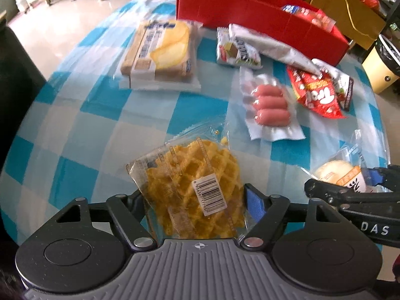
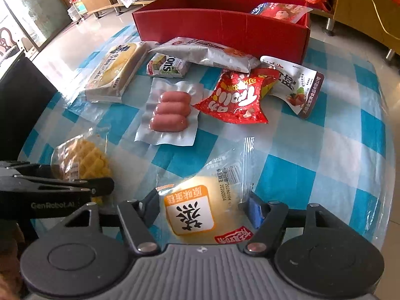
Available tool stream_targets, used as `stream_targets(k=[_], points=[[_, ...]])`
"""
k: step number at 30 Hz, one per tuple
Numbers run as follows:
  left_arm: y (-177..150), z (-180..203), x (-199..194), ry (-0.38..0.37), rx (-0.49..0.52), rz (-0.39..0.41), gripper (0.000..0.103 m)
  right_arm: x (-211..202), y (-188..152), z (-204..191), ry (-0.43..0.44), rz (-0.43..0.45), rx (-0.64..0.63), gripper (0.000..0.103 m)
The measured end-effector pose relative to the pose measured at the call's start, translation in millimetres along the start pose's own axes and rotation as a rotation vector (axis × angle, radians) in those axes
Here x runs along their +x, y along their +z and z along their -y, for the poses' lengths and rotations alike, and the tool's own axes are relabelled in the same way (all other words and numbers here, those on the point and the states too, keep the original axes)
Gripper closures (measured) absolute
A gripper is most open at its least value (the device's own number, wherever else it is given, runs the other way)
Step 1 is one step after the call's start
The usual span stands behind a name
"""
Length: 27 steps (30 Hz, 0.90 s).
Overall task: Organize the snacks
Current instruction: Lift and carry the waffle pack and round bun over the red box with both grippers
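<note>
Left gripper (image 1: pixel 193 206) brackets my crinkly waffle pack (image 1: pixel 192 190) on checked tablecloth (image 1: pixel 105 125), contact unclear; right gripper (image 2: pixel 202 210) likewise around glossy cake pack (image 2: pixel 197 212); sausages (image 2: pixel 170 112) beyond

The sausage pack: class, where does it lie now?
In both views the sausage pack lies mid-table, between the bread loaf pack and the red snack bag.
</note>
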<state>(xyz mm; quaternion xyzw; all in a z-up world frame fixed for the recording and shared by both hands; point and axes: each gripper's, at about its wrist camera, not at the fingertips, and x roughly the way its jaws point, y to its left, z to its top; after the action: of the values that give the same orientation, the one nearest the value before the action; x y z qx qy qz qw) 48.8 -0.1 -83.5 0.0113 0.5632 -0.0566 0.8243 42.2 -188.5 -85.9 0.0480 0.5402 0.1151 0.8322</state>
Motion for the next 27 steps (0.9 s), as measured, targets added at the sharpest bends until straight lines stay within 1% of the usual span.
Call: stream_targets(k=[3,5,10,16,27], points=[[2,1,-9,-0.016,-0.006,0.028,0.022,-9,2,-1,0.009,0.028,0.001,0.039],[6,1,-13,-0.013,-0.006,0.045,0.022,-15,4,-1,0.012,0.051,0.007,0.039],[10,4,-17,-0.023,-0.003,0.064,0.022,-28,11,-3,0.016,0.103,0.01,0.039],[17,10,-24,-0.023,0.019,0.097,0.022,-36,18,-5,-0.007,0.139,0.0,0.039],[40,19,-32,-0.041,0.041,0.144,0.022,-46,32,1,-0.053,0.193,0.007,0.039]])
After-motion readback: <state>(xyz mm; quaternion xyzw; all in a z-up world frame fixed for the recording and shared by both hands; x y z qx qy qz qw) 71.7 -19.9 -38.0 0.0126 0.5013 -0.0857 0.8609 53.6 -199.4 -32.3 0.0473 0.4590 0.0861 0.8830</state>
